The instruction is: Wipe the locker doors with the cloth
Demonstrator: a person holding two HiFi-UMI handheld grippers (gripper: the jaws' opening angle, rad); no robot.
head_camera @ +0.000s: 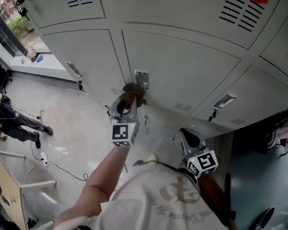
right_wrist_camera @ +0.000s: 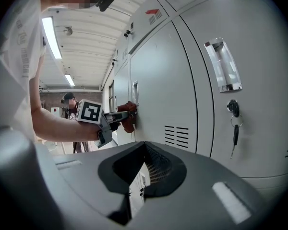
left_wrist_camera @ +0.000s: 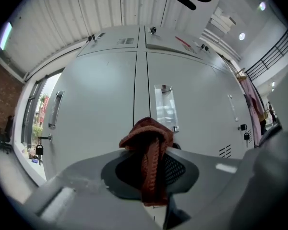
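While the left gripper (left_wrist_camera: 151, 169) is pinching the cloth (left_wrist_camera: 149, 145) with its jaws drawn together on the fabric, the bunched rust-brown wad is standing proud of the jaw tips, evidently so that fabric rather than plastic is meeting the paint; the cloth appears to be bearing on the locker door (head_camera: 182, 73) at its left edge, just under the recessed handle (head_camera: 141, 78) and beside the seam with the neighbouring door (left_wrist_camera: 93, 104); a tail of the cloth is hanging back between the jaws, which is suggesting a grip taken mid-length; the person's arm (head_camera: 103, 176) is reaching forward, judged to be pressing the wad square to the door; the right gripper (head_camera: 186, 135) is hanging low near the person's body, apart from the doors, its jaws closed together with nothing between them, probably idling so as not to be fouling the wiping side; its own view is looking along a further door carrying a second handle (right_wrist_camera: 223, 66), a key (right_wrist_camera: 234, 110) in the lock and vent slots (right_wrist_camera: 175, 136); in judgement, wiping is proceeding around the handle zone, with most door faces awaiting attention.
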